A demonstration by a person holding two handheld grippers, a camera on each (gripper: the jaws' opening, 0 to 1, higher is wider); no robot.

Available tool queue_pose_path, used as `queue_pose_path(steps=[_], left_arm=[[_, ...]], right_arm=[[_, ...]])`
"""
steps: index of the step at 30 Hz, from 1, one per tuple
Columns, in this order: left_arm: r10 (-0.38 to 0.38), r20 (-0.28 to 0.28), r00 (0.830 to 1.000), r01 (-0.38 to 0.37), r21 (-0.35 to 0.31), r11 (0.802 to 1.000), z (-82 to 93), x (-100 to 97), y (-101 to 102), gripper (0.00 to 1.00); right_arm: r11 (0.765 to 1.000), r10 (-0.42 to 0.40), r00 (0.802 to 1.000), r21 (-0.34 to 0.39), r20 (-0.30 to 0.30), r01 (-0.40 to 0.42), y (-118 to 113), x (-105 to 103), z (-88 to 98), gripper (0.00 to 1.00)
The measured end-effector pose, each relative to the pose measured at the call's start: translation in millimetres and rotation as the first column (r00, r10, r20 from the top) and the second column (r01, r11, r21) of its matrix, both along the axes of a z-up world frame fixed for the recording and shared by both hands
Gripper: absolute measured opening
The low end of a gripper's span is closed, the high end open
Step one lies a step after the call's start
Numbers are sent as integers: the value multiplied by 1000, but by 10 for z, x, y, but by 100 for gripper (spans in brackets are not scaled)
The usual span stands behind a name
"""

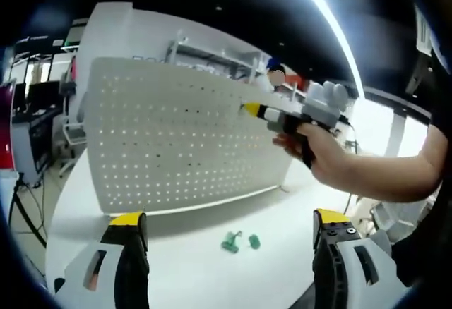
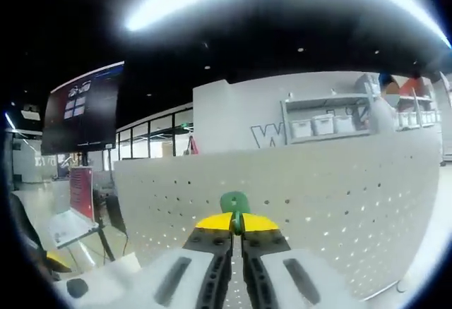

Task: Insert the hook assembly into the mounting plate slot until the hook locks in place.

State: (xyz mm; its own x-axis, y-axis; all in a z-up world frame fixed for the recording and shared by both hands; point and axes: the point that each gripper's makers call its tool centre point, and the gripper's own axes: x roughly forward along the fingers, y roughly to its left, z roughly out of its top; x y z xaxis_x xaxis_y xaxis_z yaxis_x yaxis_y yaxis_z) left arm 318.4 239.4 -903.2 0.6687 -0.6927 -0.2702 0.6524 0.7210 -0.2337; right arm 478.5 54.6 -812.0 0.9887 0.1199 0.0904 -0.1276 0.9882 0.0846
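A white perforated mounting plate (image 1: 176, 140) stands upright on the white table (image 1: 183, 267). My left gripper (image 1: 229, 219) is open wide in front of it, nothing between its jaws. Two green hook pieces (image 1: 231, 242) lie on the table between those jaws, apart from them. From the right, a hand holds my right gripper (image 1: 253, 110) with its yellow tips at the plate's upper right face. In the right gripper view, the right gripper (image 2: 236, 222) is shut on a green hook (image 2: 234, 203), whose top pokes above the tips, close to the plate (image 2: 325, 196).
A person's forearm (image 1: 381, 175) reaches in from the right. White shelving with bins (image 2: 321, 122) stands behind the plate. A dark screen (image 2: 81, 108) and a desk with equipment (image 1: 32, 125) are off to the left.
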Motion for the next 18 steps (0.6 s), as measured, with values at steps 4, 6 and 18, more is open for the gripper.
queue_pose_path(steps=[4,6,18], left_arm=[[2,-3,1000,-2,-3,1000,0,18,-6,99],[3,-1,1000,-3,-4,1000,1,26,-1,98],[18,-18,1000,-18,10,1000,-77,33,46,97]], right_arm=[[999,-42,999,-1,9,42,-144,90,39,0],[998,-56,998,2,11,56,-204,126,47,0],[992,-128,992,22,18,127,-413,218,80,0]])
